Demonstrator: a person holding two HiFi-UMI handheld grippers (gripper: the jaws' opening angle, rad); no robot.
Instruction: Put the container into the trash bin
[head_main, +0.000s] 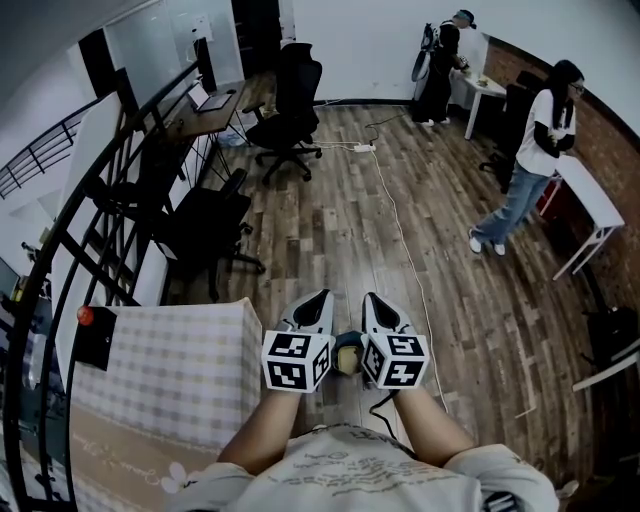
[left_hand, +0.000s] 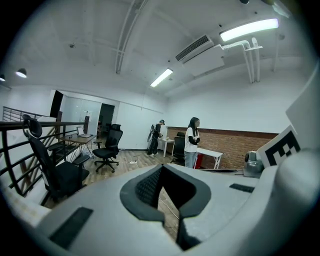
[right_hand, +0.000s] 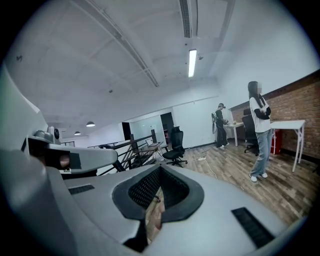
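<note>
No container and no trash bin show in any view. In the head view my left gripper (head_main: 322, 296) and right gripper (head_main: 368, 298) are held side by side in front of the person's body, pointing forward over the wooden floor (head_main: 400, 270). Both have their jaw tips together with nothing between them. The left gripper view shows the left gripper (left_hand: 162, 169) shut, and the right gripper view shows the right gripper (right_hand: 160, 170) shut. A small dark and tan thing (head_main: 348, 356) sits between the two marker cubes; I cannot tell what it is.
A table with a checked cloth (head_main: 170, 360) stands at the lower left, with a black box with a red knob (head_main: 95, 335) on it. Black office chairs (head_main: 285, 125) and a railing (head_main: 90, 200) line the left. A white cable (head_main: 400, 230) crosses the floor. Two people (head_main: 530, 160) stand by white tables (head_main: 590, 200) at the far right.
</note>
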